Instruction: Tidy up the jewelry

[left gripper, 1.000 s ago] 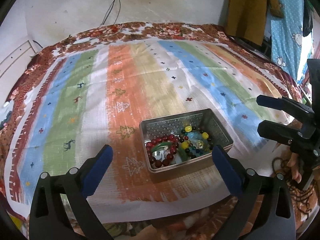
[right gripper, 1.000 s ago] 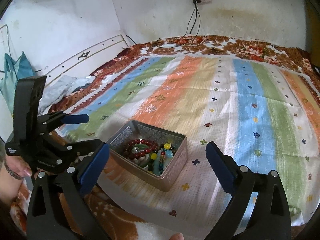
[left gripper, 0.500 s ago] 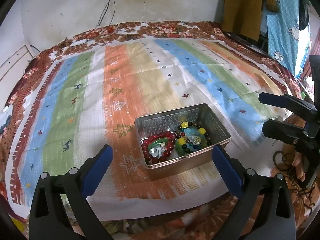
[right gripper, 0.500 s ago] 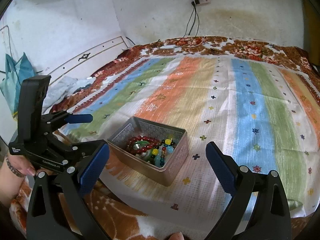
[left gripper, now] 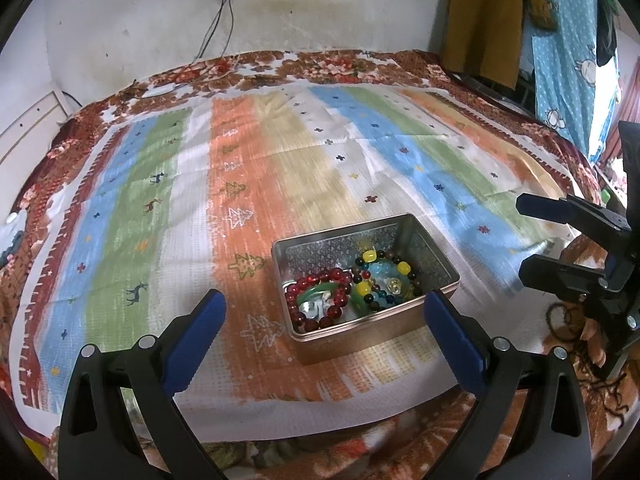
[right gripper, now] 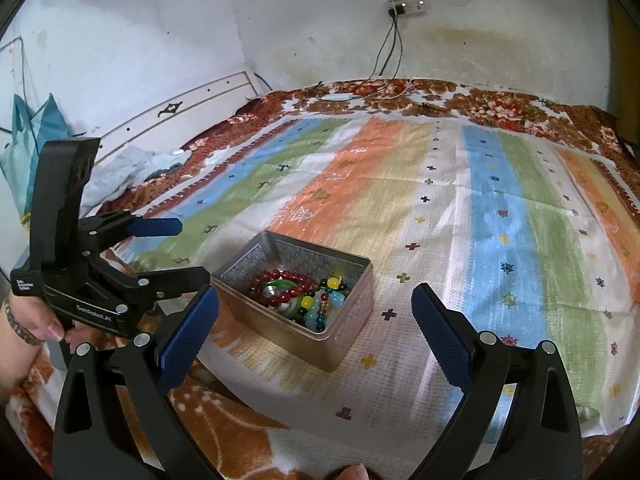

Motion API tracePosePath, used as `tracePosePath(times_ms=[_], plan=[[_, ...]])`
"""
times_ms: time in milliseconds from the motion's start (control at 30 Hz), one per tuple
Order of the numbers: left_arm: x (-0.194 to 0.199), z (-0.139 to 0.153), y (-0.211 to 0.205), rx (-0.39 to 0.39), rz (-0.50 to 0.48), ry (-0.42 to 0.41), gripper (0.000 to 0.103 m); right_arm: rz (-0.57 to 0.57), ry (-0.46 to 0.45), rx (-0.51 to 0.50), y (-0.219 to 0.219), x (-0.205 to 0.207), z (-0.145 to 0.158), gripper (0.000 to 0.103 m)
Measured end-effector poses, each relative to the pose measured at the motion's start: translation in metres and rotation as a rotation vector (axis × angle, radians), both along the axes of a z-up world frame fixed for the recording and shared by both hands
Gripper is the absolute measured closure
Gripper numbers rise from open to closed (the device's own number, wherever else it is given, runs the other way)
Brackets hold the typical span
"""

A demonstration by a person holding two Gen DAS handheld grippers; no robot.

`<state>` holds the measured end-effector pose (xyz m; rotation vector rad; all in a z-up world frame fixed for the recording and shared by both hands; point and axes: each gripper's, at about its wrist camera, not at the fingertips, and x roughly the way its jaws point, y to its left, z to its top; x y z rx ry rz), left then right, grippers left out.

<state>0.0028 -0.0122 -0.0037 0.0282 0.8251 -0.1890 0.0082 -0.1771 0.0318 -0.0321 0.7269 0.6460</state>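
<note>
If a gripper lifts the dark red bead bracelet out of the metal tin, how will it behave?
The dark red bead bracelet is separate round beads in a loop, so it will probably hang limp. The glossy beads may slip between flat pads. It lies around a green ring in the silver metal tin, which might come along.

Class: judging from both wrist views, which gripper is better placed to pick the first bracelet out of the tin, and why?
Probably the left gripper: open, it faces the tin squarely, the red bead bracelet between its fingers. The right gripper sits further off.

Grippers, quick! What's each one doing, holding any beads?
Left gripper: open, holding nothing, just short of the tin box.
Right gripper: open, holding nothing; the red bead bracelet lies in the box.
</note>
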Motion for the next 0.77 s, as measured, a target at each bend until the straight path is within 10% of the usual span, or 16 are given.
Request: tracePosePath(times_ms=[767], plan=[[-0.0001, -0.0012, -0.0017, -0.017, -0.005, 0.004, 0.006, -0.003, 0.001, -0.010, 0.0011, 0.0007, -0.0028, 0.005]])
